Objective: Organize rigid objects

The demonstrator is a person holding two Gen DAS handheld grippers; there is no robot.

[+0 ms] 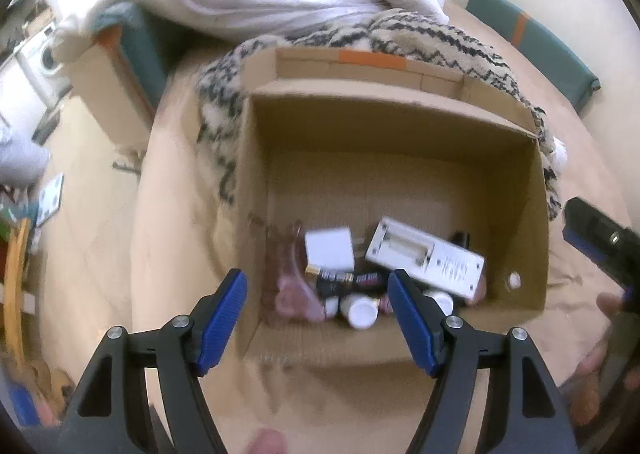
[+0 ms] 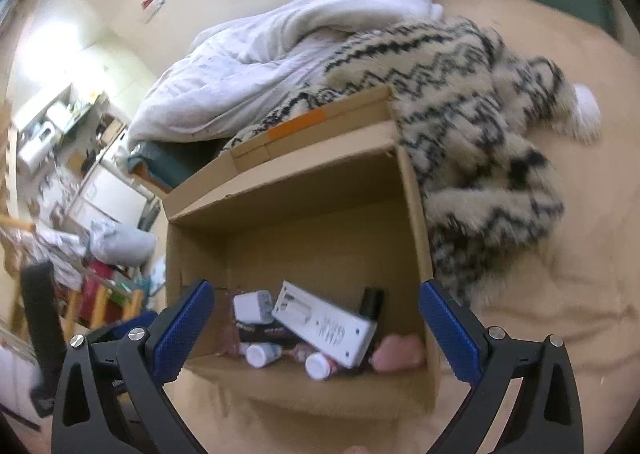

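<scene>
An open cardboard box [image 1: 400, 122] sits on the bed, also in the right wrist view [image 2: 304, 190]. Inside lie a white rectangular device [image 1: 426, 256] [image 2: 324, 324], a white charger cube [image 1: 330, 248] [image 2: 253, 306], a black battery pack [image 1: 348, 281], white-capped small bottles [image 1: 360, 310] [image 2: 260, 354], a black small bottle [image 2: 372, 302] and pink objects [image 1: 294, 296] [image 2: 400, 352]. My left gripper [image 1: 316, 294] is open and empty over the box's near edge. My right gripper [image 2: 316, 310] is open and empty above the near side of the box; it also shows at the right of the left wrist view [image 1: 600, 250].
A black-and-cream zigzag blanket [image 2: 472, 126] and a white duvet [image 2: 280, 50] lie behind and beside the box on the beige sheet [image 2: 560, 294]. A teal board [image 1: 536, 42] stands at the far right. A cluttered floor lies beyond the bed's left edge.
</scene>
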